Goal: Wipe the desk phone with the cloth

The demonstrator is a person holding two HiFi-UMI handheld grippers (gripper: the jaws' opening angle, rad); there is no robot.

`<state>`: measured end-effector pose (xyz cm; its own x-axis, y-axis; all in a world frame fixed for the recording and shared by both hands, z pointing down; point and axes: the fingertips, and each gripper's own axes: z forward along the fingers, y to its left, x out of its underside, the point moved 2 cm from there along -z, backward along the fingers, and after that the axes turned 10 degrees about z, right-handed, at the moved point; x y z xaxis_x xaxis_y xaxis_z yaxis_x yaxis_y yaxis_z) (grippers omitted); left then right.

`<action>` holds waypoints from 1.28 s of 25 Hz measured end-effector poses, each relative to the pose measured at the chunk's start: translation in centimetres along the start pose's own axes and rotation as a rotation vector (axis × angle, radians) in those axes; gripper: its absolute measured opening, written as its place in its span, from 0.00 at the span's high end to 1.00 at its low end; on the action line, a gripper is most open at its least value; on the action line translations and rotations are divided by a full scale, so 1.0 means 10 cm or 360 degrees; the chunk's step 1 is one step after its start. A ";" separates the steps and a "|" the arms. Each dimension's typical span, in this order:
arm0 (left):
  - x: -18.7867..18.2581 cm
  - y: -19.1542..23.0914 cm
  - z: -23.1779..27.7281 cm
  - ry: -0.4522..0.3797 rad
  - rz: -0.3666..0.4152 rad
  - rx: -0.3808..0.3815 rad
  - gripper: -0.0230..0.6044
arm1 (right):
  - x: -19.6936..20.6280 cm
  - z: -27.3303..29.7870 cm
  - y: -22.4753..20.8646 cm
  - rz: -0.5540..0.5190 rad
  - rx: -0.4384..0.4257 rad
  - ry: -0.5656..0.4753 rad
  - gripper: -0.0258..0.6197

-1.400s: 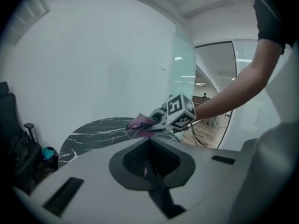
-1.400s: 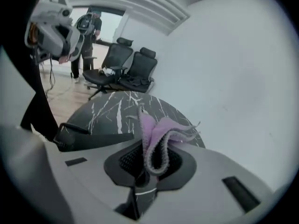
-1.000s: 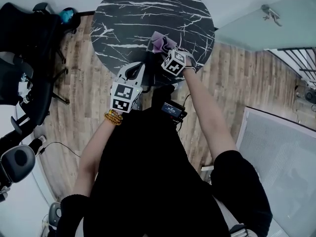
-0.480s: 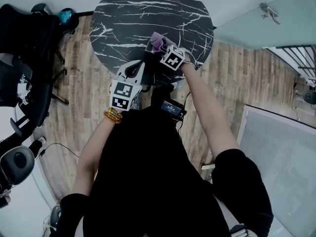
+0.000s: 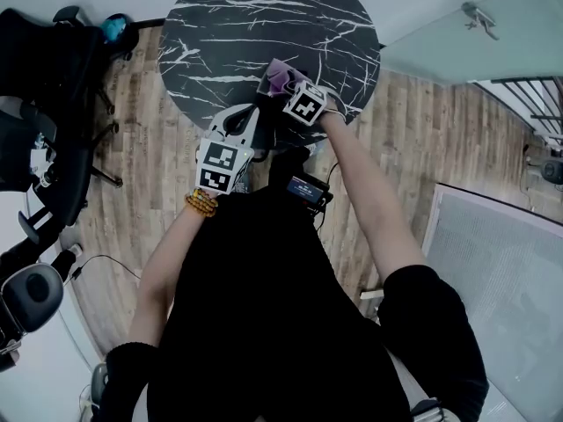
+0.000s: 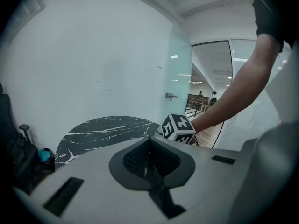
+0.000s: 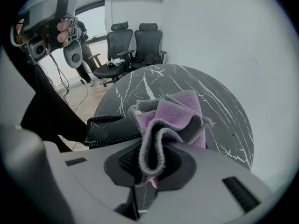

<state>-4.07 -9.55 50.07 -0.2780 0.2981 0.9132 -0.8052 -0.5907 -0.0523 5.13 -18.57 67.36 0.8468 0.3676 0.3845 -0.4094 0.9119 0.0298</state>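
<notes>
My right gripper [image 5: 290,91] [image 7: 149,171] is shut on a bunched purple and grey cloth [image 5: 280,76] [image 7: 170,118]. The cloth hangs just above the black desk phone [image 7: 110,132], whose coiled cord [image 7: 93,124] shows at its near end. The phone sits near the front edge of the round black marble table [image 5: 229,25] [image 7: 224,111]. My left gripper [image 5: 239,123] [image 6: 150,164] is held off the table's front edge, left of the phone; its jaws stand together with nothing between them. The right gripper's marker cube [image 6: 178,128] shows in the left gripper view.
Black office chairs [image 5: 53,69] [image 7: 135,43] stand left of the table on the wooden floor [image 5: 422,139]. A glass partition with a door handle [image 6: 172,96] rises behind the table. A small black device [image 5: 306,192] hangs at the person's waist.
The right gripper with the cloth has slid a little to the left and farther over the phone. The left gripper has crept slightly toward the table.
</notes>
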 end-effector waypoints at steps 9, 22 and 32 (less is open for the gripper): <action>0.05 0.01 -0.01 0.0013 -0.0005 -0.0010 0.94 | 0.03 0.04 0.04 0.0008 -0.0020 -0.0014 0.88; 0.05 0.00 -0.02 0.0016 -0.0003 -0.0010 0.94 | 0.07 0.05 0.14 0.0111 0.0034 -0.0113 0.88; 0.06 -0.03 -0.01 0.0017 0.0006 0.0001 0.94 | 0.19 0.12 0.34 0.0112 -0.0012 -0.0069 0.88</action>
<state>-4.07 -9.12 50.56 -0.2866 0.3042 0.9085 -0.8040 -0.5921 -0.0554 4.88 -14.97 69.31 0.8004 0.4229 0.4249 -0.4647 0.8855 -0.0060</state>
